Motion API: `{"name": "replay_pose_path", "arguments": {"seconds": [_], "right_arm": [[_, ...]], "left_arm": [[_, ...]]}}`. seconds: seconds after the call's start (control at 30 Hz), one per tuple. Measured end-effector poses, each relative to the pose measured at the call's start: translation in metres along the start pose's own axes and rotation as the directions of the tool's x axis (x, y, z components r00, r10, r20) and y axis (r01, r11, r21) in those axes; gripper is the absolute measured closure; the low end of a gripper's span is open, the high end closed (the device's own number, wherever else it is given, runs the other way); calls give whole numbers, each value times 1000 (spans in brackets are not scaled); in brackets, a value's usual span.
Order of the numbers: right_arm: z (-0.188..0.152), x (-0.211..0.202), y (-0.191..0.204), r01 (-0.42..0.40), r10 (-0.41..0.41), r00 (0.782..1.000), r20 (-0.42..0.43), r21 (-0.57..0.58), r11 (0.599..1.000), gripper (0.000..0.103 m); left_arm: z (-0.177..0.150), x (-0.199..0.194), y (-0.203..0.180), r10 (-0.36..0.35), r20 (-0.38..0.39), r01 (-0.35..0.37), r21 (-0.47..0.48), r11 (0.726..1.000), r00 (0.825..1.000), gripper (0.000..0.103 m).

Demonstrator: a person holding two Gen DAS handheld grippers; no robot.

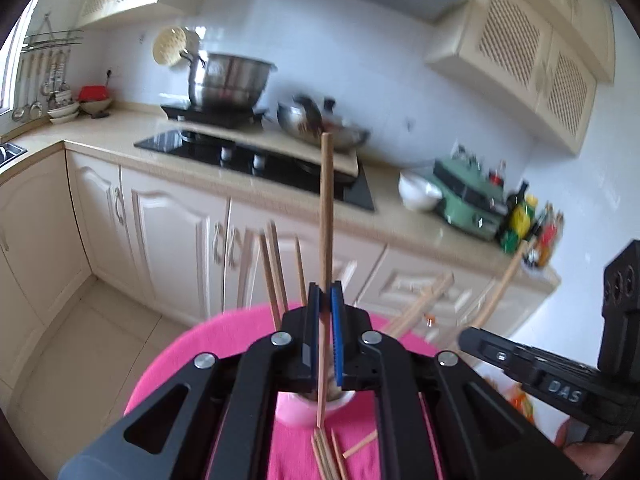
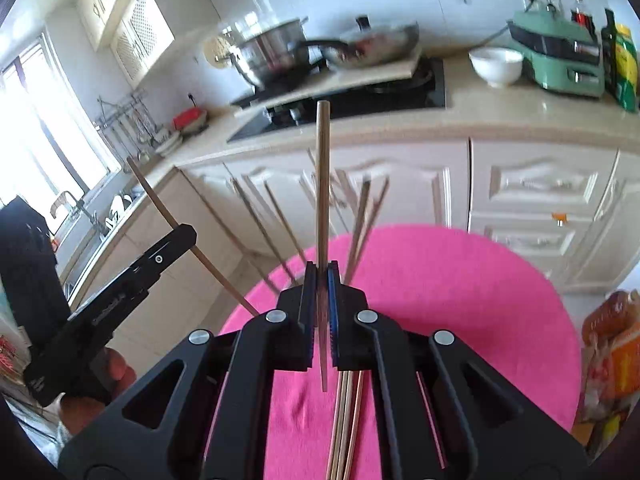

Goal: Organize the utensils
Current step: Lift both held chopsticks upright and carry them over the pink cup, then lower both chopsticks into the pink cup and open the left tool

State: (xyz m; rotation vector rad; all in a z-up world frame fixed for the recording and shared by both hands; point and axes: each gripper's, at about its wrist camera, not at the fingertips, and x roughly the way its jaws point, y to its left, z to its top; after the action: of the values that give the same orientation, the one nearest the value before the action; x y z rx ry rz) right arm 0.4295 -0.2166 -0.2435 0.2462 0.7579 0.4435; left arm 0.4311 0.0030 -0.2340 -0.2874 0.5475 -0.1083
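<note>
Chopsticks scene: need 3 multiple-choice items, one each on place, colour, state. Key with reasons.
1. Where is the white bowl?
A. on the counter beside the green appliance
B. in the sink
C. on the pink cloth

2. What colour is the cloth under the loose chopsticks?
A. blue
B. pink
C. white

3. What is the left hand-held gripper doing?
A. wide open
B. shut on a spoon
C. shut on a chopstick

Key: A, the bowl sits on the counter next to the appliance; B, the cloth is bright pink; C, a single stick stands between the pads.
</note>
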Motion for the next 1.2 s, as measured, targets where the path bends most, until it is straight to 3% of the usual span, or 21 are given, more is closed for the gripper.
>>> {"name": "replay_pose_path", "arguments": {"seconds": [0.13,0.3,0.73,1.2], "right_arm": [[20,-6,3,-24,24,998,57,-1,1000,97],[35,-5,7,-43,45,994,100,-19,999,97],[24,26,18,-5,12,997,82,-88,996,97],[8,38,21,23,-19,999,39,-100,995,97]], "left_arm": [[11,12,5,-14,64,16,-32,999,998,97],[10,31,1,-15,83,17,-19,1000,996,97],[-38,69,10,18,-42,-16,33,999,999,97],[-64,74,8,34,-90,-27,83,996,995,97]]}}
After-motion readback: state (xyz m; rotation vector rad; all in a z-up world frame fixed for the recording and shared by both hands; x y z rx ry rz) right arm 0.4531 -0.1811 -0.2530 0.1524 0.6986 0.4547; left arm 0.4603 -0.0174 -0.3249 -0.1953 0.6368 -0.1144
